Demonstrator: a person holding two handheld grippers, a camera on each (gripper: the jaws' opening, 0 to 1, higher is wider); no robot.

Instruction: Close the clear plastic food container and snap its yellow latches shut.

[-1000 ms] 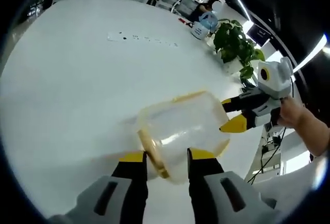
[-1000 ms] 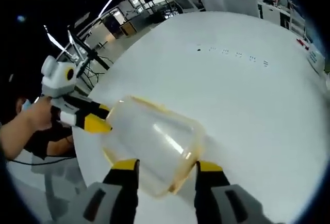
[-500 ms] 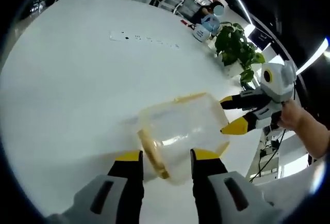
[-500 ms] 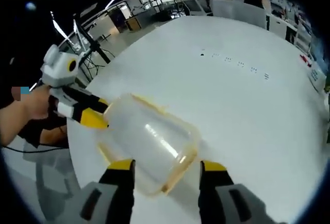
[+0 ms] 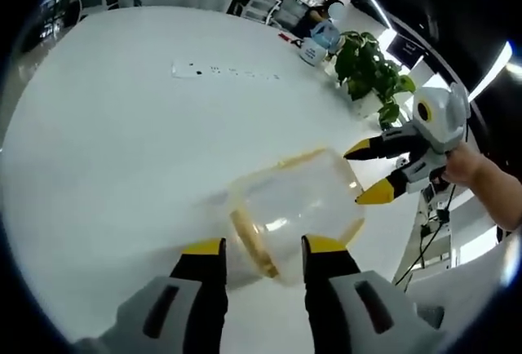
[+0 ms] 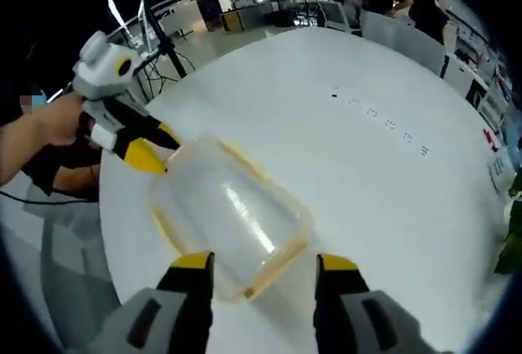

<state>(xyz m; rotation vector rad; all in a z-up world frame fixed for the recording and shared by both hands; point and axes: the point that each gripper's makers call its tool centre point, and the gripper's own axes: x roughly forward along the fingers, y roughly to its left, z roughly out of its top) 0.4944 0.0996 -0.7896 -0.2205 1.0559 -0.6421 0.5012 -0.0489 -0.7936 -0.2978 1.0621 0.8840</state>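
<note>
Container: clear plastic food container [image 5: 298, 203] [image 6: 232, 217] with yellow trim lies on the white table, near its edge, between the two grippers.
Table: white table [image 5: 122, 142] [image 6: 383, 183] is round and wide; a row of small dark marks sits far across it.
Left gripper: left gripper [image 5: 263, 250] [image 6: 155, 152] has its yellow-tipped jaws spread, one on each side of the container's near end with its yellow latch [image 5: 253, 244]; contact cannot be told. In the right gripper view it comes in from the left, held by a hand [image 6: 53, 121], tips at the container's far end.
Right gripper: right gripper [image 6: 265, 263] [image 5: 367, 174] is likewise parted, jaws straddling the container's near rim. In the left gripper view it enters from the right, jaws apart, the lower tip just beside the container's far corner.
Plant: green potted plant [image 5: 367, 73] stands past the table's far edge.
</note>
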